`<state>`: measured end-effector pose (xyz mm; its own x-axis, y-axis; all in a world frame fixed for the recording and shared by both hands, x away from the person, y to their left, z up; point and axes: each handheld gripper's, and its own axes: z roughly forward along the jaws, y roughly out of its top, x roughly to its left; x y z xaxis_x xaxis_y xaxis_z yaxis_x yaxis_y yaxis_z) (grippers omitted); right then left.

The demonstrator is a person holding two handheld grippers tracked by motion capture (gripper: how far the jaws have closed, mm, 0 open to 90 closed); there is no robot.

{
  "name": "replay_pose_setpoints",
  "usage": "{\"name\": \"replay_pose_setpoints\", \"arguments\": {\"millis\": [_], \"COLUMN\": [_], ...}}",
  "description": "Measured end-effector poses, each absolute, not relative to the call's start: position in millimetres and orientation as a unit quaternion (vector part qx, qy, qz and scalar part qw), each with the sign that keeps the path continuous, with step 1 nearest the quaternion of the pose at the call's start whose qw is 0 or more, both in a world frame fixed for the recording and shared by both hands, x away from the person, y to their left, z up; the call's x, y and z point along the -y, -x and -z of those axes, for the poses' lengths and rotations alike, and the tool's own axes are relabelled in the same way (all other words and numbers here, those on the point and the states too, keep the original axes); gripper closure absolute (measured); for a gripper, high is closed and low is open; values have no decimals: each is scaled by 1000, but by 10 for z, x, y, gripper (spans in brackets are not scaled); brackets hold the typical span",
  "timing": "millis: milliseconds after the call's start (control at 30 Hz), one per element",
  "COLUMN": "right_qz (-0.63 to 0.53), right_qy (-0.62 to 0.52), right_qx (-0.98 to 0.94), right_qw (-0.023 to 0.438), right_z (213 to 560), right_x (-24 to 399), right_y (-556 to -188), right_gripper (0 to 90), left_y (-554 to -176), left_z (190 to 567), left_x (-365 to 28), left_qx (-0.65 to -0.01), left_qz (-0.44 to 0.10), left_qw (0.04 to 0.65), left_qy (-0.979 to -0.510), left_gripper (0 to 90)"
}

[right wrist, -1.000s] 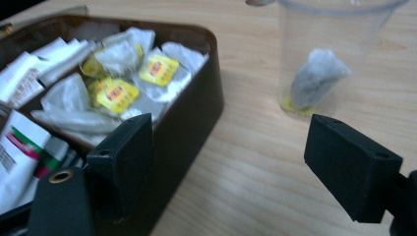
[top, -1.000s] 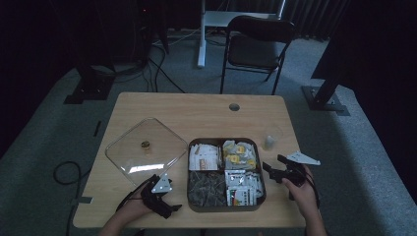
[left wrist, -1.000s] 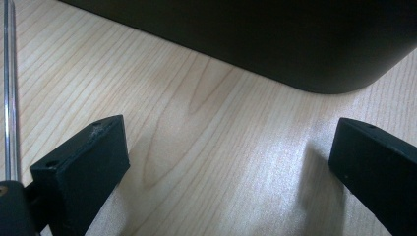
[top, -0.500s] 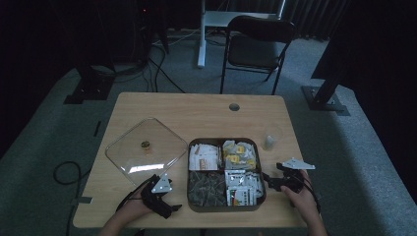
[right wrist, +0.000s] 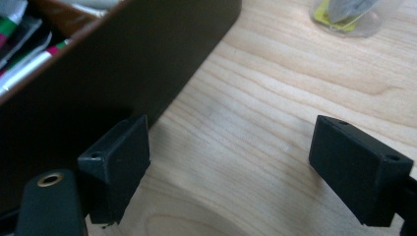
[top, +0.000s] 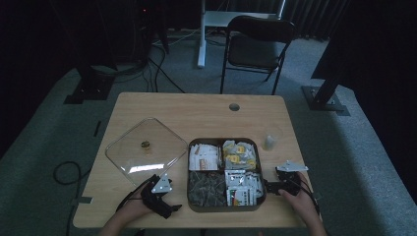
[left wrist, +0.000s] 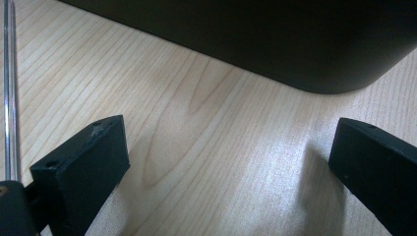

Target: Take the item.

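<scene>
A dark four-compartment box full of packets and tea bags sits near the table's front. Its clear lid lies flat to the left of it. My left gripper rests on the table left of the box, jaws wide apart over bare wood, with the box's dark wall just ahead. My right gripper lies at the box's right side, open, one jaw close to the box's wall. A small clear cup stands farther off.
The small clear cup stands right of the box. A round cable hole is in the table's far part. A folding chair stands behind the table. The lid's clear edge runs along the left of the left gripper view.
My right gripper has come down and moved left, toward the box's right side. The left gripper has hardly moved.
</scene>
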<state>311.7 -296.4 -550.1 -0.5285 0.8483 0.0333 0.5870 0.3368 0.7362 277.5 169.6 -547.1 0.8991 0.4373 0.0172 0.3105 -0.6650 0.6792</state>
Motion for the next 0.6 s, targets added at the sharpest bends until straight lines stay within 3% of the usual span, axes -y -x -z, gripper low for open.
{"name": "replay_pose_setpoints", "arguments": {"millis": [600], "right_qz": [-348], "right_qy": [-449], "right_qx": [-800], "right_qw": [190], "right_z": [5505], "right_x": [2944], "right_y": [-3117], "right_gripper": [143], "left_y": [-2774], "left_z": [5470], "left_x": [-1696], "left_qx": [-206], "left_qz": [-90], "left_qw": [353], "left_qy": [-908], "left_gripper": [16]}}
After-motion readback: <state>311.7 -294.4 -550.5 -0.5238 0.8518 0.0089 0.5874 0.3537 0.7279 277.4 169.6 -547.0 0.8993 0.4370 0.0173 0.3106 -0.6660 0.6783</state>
